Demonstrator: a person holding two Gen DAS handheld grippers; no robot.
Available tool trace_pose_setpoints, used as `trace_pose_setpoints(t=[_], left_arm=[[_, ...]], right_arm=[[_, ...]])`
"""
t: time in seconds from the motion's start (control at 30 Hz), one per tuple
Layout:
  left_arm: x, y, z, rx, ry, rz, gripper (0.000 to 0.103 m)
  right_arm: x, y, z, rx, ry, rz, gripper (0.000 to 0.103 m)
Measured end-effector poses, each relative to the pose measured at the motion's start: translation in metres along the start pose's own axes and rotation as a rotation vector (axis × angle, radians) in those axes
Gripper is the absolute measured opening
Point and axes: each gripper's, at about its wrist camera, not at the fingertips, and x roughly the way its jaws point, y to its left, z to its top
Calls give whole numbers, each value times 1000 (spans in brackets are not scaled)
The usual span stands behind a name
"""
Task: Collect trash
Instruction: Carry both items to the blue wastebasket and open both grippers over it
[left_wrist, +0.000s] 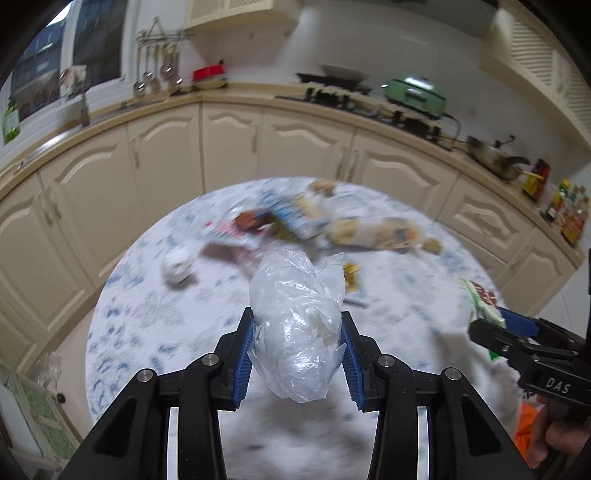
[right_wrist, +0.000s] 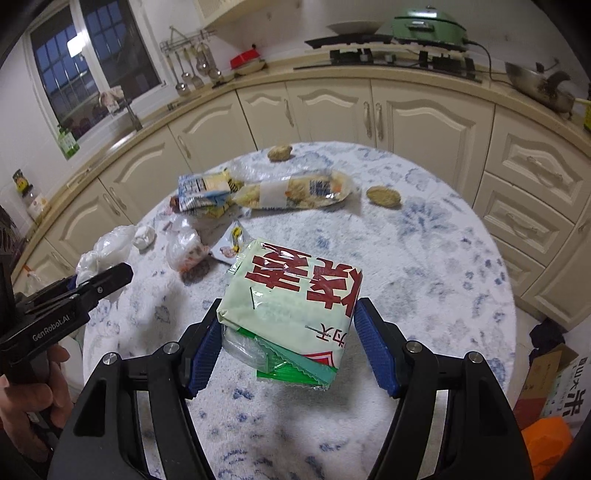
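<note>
A crumpled clear plastic bag is lifted above the round table, and my left gripper is shut on it, blue pads pressing both sides. My right gripper is shut on a pale green packet with red characters, also held above the cloth. Each gripper shows in the other's view: the right one at the right edge, the left one at the left with its bag. More trash lies on the table: a long snack bag, a blue-white wrapper, a small clear bag and a white paper ball.
The round table has a white cloth with blue flowers. Two round biscuits sit toward its far side. Cream kitchen cabinets curve behind it. A cardboard box and an orange object stand on the floor at right.
</note>
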Motion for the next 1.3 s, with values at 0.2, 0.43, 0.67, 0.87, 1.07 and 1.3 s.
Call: trace_pose_setpoints(t=[0.2,0.43,0.67,0.87,1.07,1.3], left_arm=[[-22,-47,3,78,-46,-63,39],[-14,-112,19,186,-44,-172,39],[9,-192,26,301,-8,-303,39],[42,-259,26,387,64,-392,39],[94,-316,35,430,181,-440,39],[162,-374,44,497,310,-428,39]], right_arm=[[-35,-23,10,28,-81,-15,70],[-83,-76,13,105,-172,-75,70],[-126,-150,1,220,-225,-182,70],[-146,-213,-22,325,-223,-262,70],[-135,-286,-52,463,-165,-300,70],[-100,-345,-80,594,-86,-279,70]])
